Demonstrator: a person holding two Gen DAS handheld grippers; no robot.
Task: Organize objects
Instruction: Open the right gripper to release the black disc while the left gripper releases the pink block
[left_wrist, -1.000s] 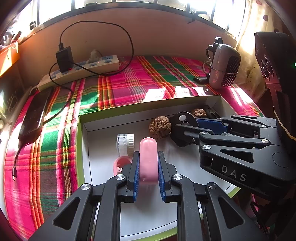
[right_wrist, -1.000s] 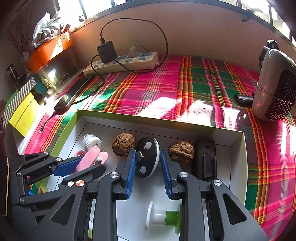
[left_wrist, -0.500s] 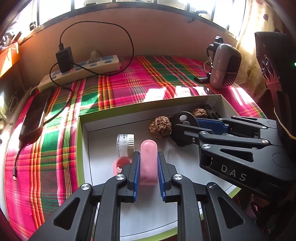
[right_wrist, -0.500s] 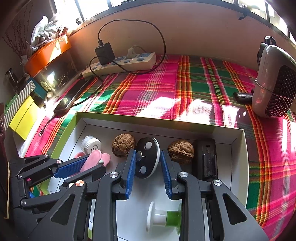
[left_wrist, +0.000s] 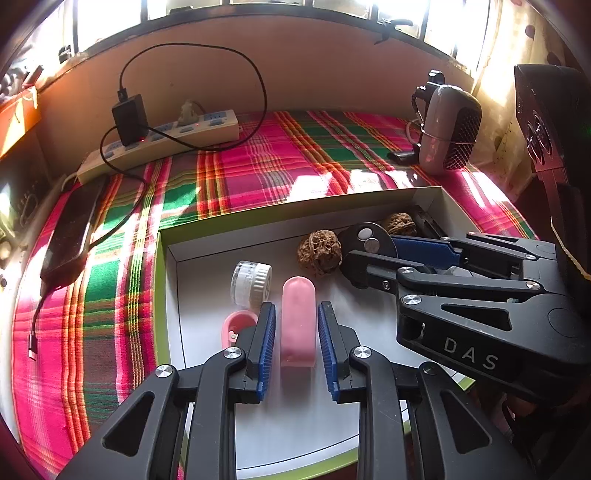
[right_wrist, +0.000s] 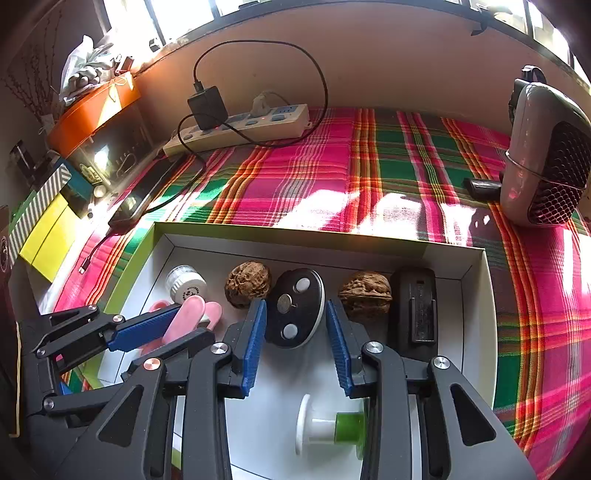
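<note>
A white box with green edges (left_wrist: 173, 288) (right_wrist: 476, 295) lies on the plaid cloth. My left gripper (left_wrist: 293, 312) is open, its blue pads apart on either side of a pink capsule-shaped piece (left_wrist: 298, 321) (right_wrist: 184, 317) lying in the box. My right gripper (right_wrist: 295, 314) (left_wrist: 373, 251) is open around a black oval disc with metal studs (right_wrist: 295, 308) (left_wrist: 365, 238). Two walnuts (right_wrist: 247, 282) (right_wrist: 365, 293), a small clear jar with a white lid (left_wrist: 251, 282) (right_wrist: 184, 284), a pink cap (left_wrist: 236, 325), a black block (right_wrist: 415, 306) and a white-and-green spool (right_wrist: 328, 424) also lie in the box.
A power strip with a black charger (left_wrist: 162, 136) (right_wrist: 240, 123) lies along the back wall. A phone on a cable (left_wrist: 72, 236) (right_wrist: 144, 199) lies at the left. A grey speaker-like device (left_wrist: 450, 129) (right_wrist: 546, 155) stands at the back right. Orange and yellow boxes (right_wrist: 92, 110) stand at the far left.
My left gripper's pads have opened off the pink piece, which now lies loose between them. The right gripper has hardly moved.
</note>
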